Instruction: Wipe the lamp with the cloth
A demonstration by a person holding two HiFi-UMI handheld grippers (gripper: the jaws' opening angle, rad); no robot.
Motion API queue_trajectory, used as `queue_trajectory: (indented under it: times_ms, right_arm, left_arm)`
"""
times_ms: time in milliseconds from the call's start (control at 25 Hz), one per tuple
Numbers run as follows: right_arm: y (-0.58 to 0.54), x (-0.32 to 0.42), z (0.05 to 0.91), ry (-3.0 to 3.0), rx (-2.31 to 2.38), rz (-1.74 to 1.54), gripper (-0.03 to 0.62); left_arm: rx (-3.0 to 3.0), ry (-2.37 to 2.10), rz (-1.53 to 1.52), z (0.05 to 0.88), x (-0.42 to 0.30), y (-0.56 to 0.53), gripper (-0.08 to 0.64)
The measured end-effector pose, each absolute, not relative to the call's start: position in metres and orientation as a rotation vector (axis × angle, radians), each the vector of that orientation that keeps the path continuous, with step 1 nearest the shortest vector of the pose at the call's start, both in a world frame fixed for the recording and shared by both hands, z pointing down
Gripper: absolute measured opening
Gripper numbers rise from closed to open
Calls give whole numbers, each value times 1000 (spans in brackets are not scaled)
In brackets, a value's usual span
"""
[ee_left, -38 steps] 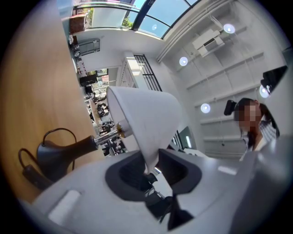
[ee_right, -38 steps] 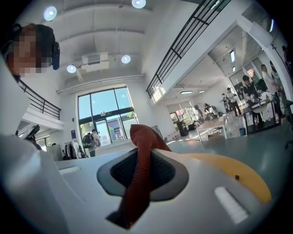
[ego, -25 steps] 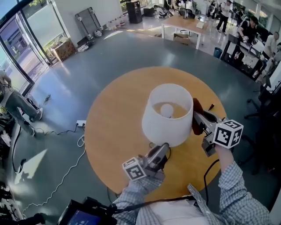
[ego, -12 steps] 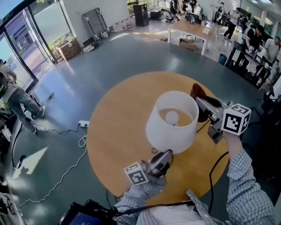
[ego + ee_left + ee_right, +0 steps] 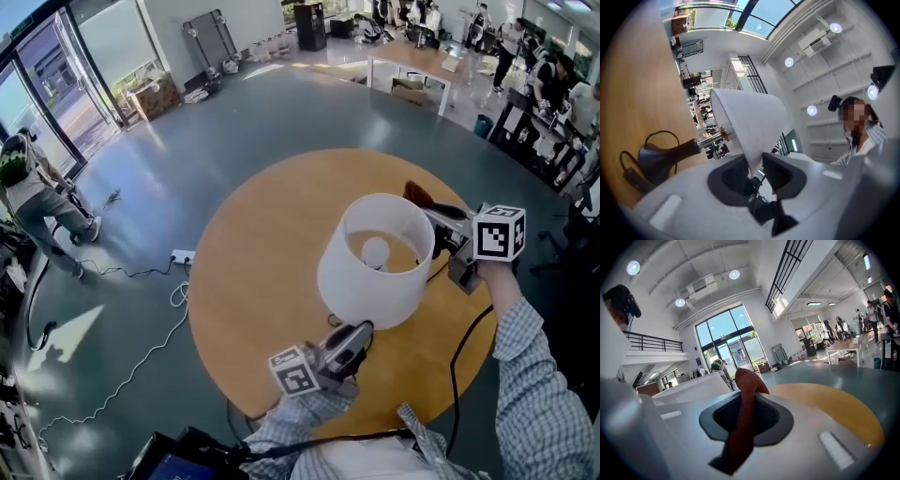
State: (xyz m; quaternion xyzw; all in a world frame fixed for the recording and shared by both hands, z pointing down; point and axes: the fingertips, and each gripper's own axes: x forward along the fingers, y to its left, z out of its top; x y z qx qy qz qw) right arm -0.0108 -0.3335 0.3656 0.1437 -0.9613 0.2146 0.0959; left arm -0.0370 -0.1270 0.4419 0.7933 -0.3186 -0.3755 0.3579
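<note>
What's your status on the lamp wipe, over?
Left gripper clamped on lampshade's lower edge. Right gripper clamped on red-brown cloth, beside the shade's upper rim, contact unclear. Nothing in the way.

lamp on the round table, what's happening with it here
A person works with tongs in each hand. The left tongs pinch the bottom rim of the white lampshade, steadying the table lamp on the round wooden table. The right tongs grip a reddish-brown cloth up beside the shade's top rim; whether it touches there isn't clear.
</note>
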Motion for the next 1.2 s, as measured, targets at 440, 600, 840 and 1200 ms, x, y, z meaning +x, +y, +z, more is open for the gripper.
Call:
queue_trajectory:
  times_ms: [440, 600, 840, 1200]
  right_arm:
    - [-344, -66, 363, -2647, 31, 455, 63]
    - [-334, -95, 361, -2539, -142, 344, 63]
    - [-315, -127, 370, -2311, -362, 124, 63]
    - [-286, -157, 368, -2002, -593, -217, 61]
  left_arm:
    - [2046, -814, -973, 439, -34, -128, 94]
    - [2046, -810, -971, 440, -32, -127, 94]
    - [2039, -803, -973, 444, -33, -125, 94]
    - [2041, -782, -975, 443, -33, -129, 92]
